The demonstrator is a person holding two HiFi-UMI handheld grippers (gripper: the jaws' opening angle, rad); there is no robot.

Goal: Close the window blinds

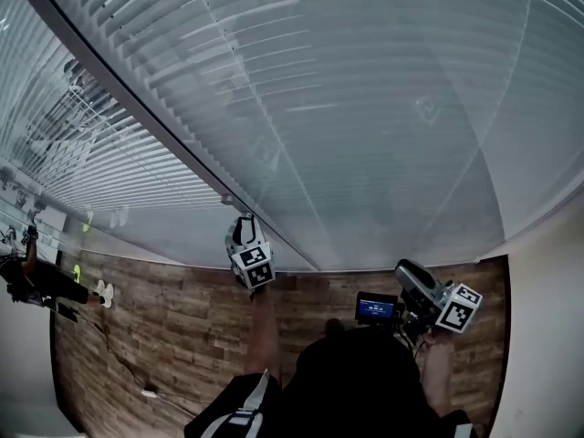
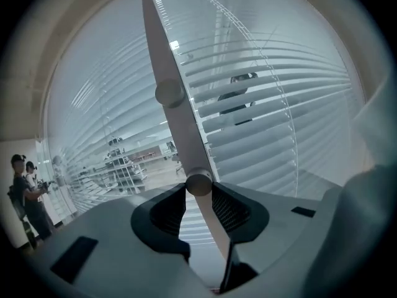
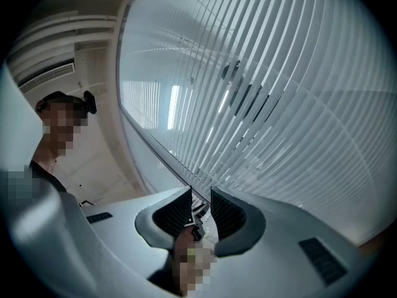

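White slatted blinds cover the big window ahead, and a second panel hangs left of a diagonal frame post. My left gripper is raised at the foot of that post. In the left gripper view it is shut on the blinds' pale tilt wand, the wand's round knob pinched between the jaw tips. The slats to its right are partly tilted. My right gripper hangs low at the right; its jaws stand open and empty, facing the slats.
Wood-plank floor lies below the window. A small lit screen sits by the right gripper. A pale wall closes the right side. People stand beyond the glass at the left. An air-conditioning unit hangs high.
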